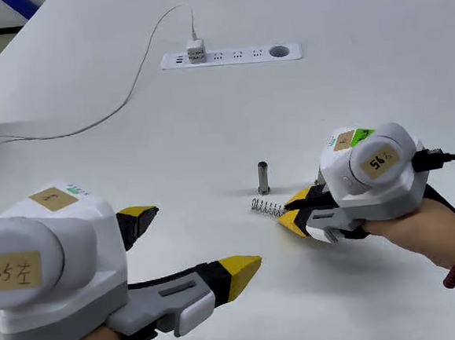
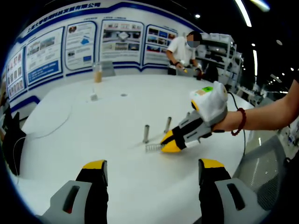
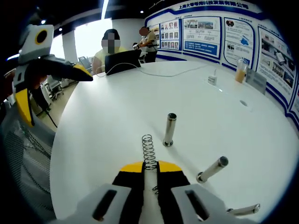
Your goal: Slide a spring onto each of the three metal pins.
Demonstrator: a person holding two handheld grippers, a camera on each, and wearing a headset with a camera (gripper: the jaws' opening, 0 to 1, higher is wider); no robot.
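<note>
Here, right gripper [image 3: 149,167] pinching one end of spring [image 3: 148,148], its long axis straight out from the jaws, beside upright pin [image 3: 170,129], right gripper view adding two more pins [image 3: 212,169], left gripper [image 2: 154,164] wide.

The white table [image 1: 347,90] carries a power strip [image 1: 231,56] with a white charger [image 1: 195,51] plugged in, its cable [image 1: 127,99] trailing left. Nearer, a metal pin [image 1: 263,177] stands upright, with a spring [image 1: 267,207] lying just beside its base.

Three metal pins [image 3: 169,129] [image 3: 212,169] [image 3: 243,210], one spring [image 3: 148,150], two hand-held grippers [image 1: 201,237] [image 1: 288,212]
</note>
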